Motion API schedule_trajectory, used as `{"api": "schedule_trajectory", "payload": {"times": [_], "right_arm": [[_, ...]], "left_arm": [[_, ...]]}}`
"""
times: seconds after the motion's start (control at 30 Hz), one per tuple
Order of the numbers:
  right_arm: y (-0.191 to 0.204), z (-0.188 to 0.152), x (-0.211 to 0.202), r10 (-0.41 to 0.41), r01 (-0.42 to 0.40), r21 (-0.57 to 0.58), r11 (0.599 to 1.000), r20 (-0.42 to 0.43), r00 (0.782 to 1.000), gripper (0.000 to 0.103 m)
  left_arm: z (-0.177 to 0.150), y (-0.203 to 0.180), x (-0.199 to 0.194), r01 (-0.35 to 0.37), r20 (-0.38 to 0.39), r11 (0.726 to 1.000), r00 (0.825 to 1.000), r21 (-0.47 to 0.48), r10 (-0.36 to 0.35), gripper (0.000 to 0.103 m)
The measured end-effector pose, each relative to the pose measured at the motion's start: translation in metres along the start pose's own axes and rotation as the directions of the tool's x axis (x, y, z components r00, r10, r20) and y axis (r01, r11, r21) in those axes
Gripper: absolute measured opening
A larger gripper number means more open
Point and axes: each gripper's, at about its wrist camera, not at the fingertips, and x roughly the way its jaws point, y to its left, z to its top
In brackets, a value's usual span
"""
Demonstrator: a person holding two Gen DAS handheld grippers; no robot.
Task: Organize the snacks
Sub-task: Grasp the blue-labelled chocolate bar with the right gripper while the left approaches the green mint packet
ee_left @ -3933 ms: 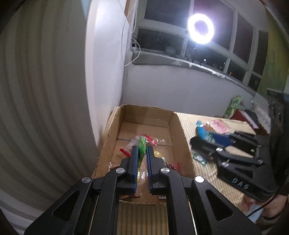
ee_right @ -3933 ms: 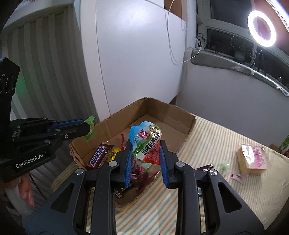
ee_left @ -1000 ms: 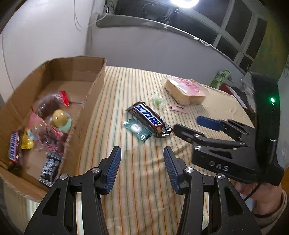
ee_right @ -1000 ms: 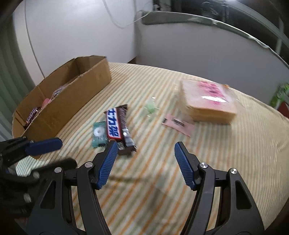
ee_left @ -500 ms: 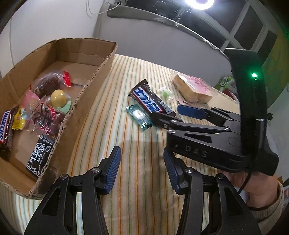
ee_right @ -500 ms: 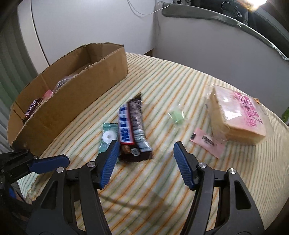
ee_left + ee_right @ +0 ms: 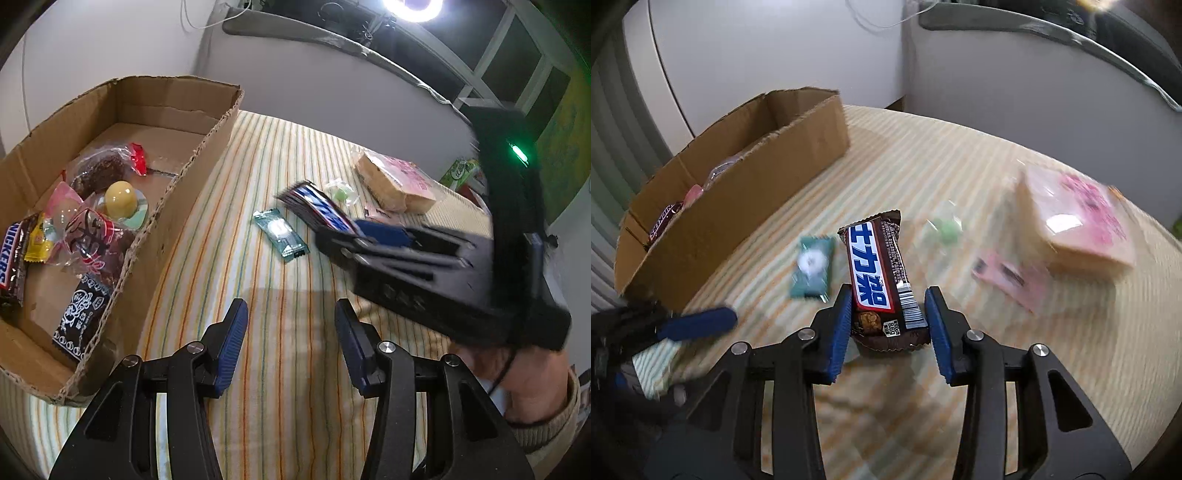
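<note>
Box: an open cardboard box is seen at the left of the striped surface, with several wrapped snacks already lying inside it; more than half the floor at its far end is bare.

Left hand-held gripper: it is held over bare cloth just right of the box wall, its blue pads spread apart with nothing between them.

Mint: a small teal packet is seen flat on the surface, just left of the bar and apart from it.

Bar: a dark chocolate bar with a blue-and-white label is seen between the box and the bread, its near end lying between the pads of the right hand-held gripper.

Bar, long axis: the axis is seen to run away from the right wrist camera, roughly in line with the fingers, the far end leaning a little left; the barcode end is nearest the pads.

Right hand-held gripper: its jaws are closing across the bar's short width. The left pad appears to touch the wrapper edge, while a sliver of gap is still seen at the right pad, so a firm grip is not yet shown.

Nearer hand: the right one, judged by far; the left is well short of the bar.

Coming move: a carry leftward to the box is judged likely, which lies left of and beyond the bar.

Candy: a small green sweet, blurred, is seen right of the bar.

Bread: a pink-labelled pack lies at the far right, with a pink sachet beside it.
</note>
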Motion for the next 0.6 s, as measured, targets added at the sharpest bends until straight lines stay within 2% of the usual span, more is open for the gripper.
{"api": "schedule_trajectory", "payload": {"times": [0.17, 0.3, 0.47, 0.6], "right_arm": [[-0.024, -0.033, -0.024, -0.029, 0.029, 0.067, 0.997, 0.009, 1.0, 0.041], [-0.036, -0.055, -0.044, -0.051, 0.049, 0.093, 0.994, 0.014, 0.999, 0.041], [-0.046, -0.069, -0.056, -0.056, 0.053, 0.122, 0.991, 0.022, 0.998, 0.041], [-0.051, -0.075, -0.059, -0.042, 0.036, 0.143, 0.989, 0.038, 0.998, 0.041]], "left_arm": [[0.01, -0.004, 0.008, -0.021, -0.004, 1.0, 1.0, -0.02, 0.021, 0.048], [0.018, -0.008, 0.018, -0.053, -0.002, 0.998, 0.999, -0.045, 0.053, 0.053], [0.031, -0.007, 0.033, -0.083, 0.0, 0.993, 0.997, -0.09, 0.083, 0.057], [0.038, -0.01, 0.042, -0.121, -0.004, 0.989, 0.993, -0.086, 0.121, 0.057]]}}
